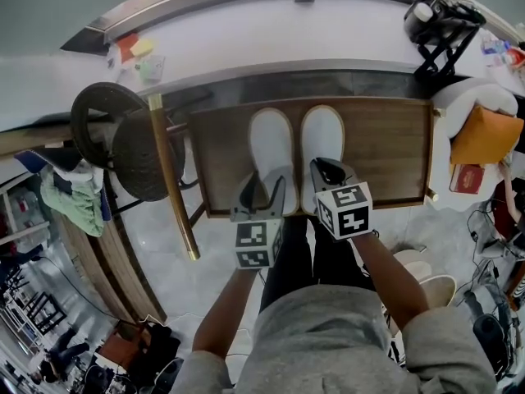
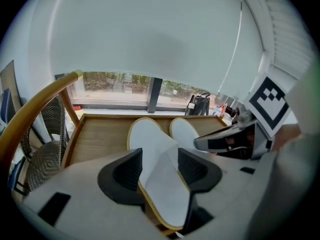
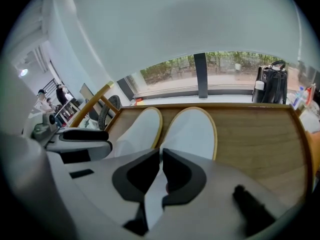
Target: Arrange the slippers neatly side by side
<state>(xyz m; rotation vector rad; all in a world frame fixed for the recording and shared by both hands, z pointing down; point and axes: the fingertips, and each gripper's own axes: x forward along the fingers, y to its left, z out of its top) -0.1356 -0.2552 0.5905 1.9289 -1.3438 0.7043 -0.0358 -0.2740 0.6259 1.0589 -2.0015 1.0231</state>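
Both slippers lie sole-down on the wooden table [image 1: 394, 150], toes pointing away from the person and heels close to its near edge. The left slipper [image 2: 150, 144] and the right slipper [image 3: 192, 131] are just beside each other and roughly parallel, so to my eye the pairing looks nearly done. The right gripper [image 3: 161, 159] has its jaws almost together, pinching a thin white fold at the heel of the right slipper. The left gripper [image 2: 159, 159] has its jaws spread wide with the back half of the left slipper between them. From its own view I cannot be sure the pads press on the slipper's edges, and they look more like they straddle it than clamp it. The main risk is that thin pinch. A sideways tug could pull the soft fold out of the jaws, or swing the right slipper's toe out of line or into its neighbour. The open left jaws could just as easily nudge the left slipper crooked if they are lifted off at an angle. With the heels this near the edge, any pull toward the person could also drag a slipper off the table
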